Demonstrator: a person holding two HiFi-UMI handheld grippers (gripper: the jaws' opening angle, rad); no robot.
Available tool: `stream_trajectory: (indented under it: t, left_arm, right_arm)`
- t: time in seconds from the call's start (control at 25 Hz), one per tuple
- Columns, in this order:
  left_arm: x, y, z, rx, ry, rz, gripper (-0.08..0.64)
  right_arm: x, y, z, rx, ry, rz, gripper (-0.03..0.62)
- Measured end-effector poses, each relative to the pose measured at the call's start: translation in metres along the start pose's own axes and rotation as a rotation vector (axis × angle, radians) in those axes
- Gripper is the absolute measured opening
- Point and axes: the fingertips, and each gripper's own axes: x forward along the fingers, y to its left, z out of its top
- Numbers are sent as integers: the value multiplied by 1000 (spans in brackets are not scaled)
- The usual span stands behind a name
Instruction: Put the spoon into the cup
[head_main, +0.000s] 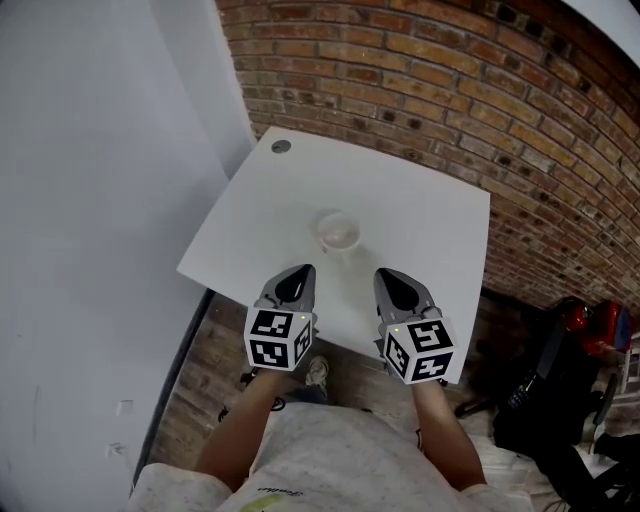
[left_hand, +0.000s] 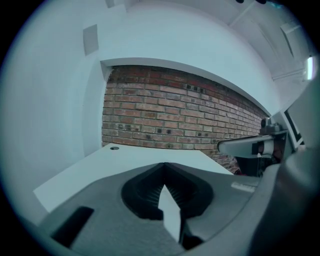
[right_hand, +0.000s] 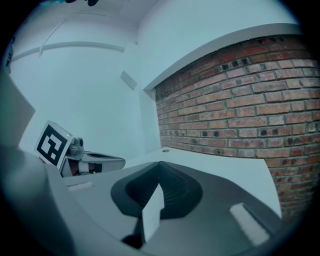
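A small translucent white cup (head_main: 338, 232) stands upright near the middle of the white table (head_main: 430, 200). I cannot make out a spoon in any view. My left gripper (head_main: 301, 270) hovers over the table's near edge, just short of the cup and to its left. Its jaws meet at the tip with nothing between them (left_hand: 164, 164). My right gripper (head_main: 387, 273) is level with it, to the cup's right, jaws also closed and empty (right_hand: 159, 163). The cup is hidden in both gripper views.
A brick wall (head_main: 450, 80) runs behind the table and a plain white wall (head_main: 90, 200) stands on the left. A round grommet (head_main: 281, 146) sits in the table's far left corner. Black bags and red gear (head_main: 570, 380) lie on the floor at right.
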Motion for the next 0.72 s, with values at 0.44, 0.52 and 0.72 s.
stream_trajectory:
  t: [0.44,0.52,0.72]
  left_arm:
    - [-2,-3,3,16,-5,-3,-8]
    - [-2,-3,3,15,-5,-4,-8]
    - [-1,-6,3,20,-1,-12,-6]
  right_arm:
    - [0,5,1,-1,-8,8,6]
    - [1,6,1,-3,-7,10,6]
    - [-1,5,2,-5,-3,9,6]
